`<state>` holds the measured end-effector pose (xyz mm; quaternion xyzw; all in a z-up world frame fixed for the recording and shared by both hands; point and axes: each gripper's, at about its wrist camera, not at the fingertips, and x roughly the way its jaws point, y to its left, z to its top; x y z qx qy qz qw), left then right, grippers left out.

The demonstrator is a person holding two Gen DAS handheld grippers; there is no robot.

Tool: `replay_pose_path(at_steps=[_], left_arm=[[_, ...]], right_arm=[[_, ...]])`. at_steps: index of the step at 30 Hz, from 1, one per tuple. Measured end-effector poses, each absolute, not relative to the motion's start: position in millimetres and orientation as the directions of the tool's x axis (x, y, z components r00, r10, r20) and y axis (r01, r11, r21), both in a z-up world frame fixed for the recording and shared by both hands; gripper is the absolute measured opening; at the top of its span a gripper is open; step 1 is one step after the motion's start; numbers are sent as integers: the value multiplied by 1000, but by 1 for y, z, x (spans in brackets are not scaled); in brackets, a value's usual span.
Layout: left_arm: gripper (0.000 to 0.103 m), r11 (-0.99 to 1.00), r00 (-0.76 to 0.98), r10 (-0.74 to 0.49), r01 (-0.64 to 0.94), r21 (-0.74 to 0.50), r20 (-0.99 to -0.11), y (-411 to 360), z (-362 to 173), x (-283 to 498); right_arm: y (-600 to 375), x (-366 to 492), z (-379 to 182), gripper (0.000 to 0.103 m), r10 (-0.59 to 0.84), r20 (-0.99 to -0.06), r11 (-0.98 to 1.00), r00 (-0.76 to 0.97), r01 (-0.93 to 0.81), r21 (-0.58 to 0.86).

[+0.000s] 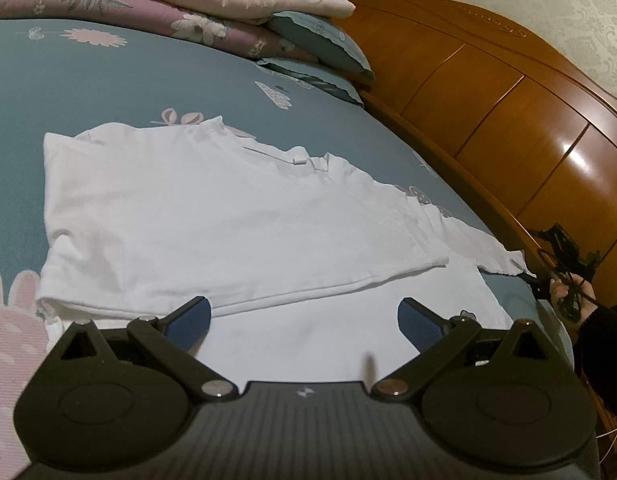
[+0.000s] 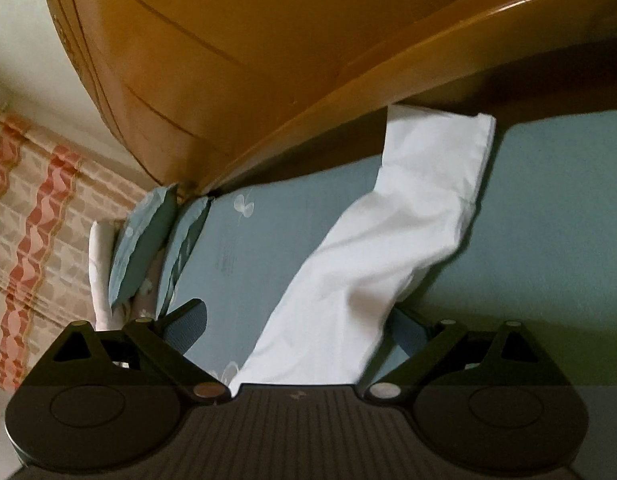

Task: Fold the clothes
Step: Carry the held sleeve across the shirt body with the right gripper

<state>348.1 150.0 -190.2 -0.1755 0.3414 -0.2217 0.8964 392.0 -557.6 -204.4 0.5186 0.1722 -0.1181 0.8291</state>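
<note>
Shirt (image 1: 236,216) hem clears left gripper (image 1: 304,320).

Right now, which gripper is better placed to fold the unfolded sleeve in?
Right. The right gripper is open around the sleeve. The left gripper is open over the shirt's middle, farther away.

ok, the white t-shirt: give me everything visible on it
The white t-shirt is plain, thin cotton-looking fabric, lying on the blue floral bedsheet. One side is already folded over the body, with a hem edge running across the front. A small tag shows at the neckline. The far sleeve stretches toward the wooden headboard, lifted and creased. In the right wrist view, cloth lies between the open right hand-held gripper fingers. The open left hand-held gripper hovers above the near edge.
</note>
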Motion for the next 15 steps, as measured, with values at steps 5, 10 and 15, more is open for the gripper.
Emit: replay_pose_path(at_steps=[5, 10, 15], left_arm=[[99, 843, 670, -514, 279, -460, -536, 148, -190, 348], [99, 842, 670, -514, 277, -462, -535, 149, -191, 348], [99, 842, 671, -514, 277, -463, -534, 148, -191, 348]], right_arm=[[-563, 397, -207, 99, -63, -396, 445, 916, 381, 811], [-566, 398, -206, 99, -82, -416, 405, 906, 411, 817], [-568, 398, -208, 99, -89, -421, 428, 903, 416, 802]])
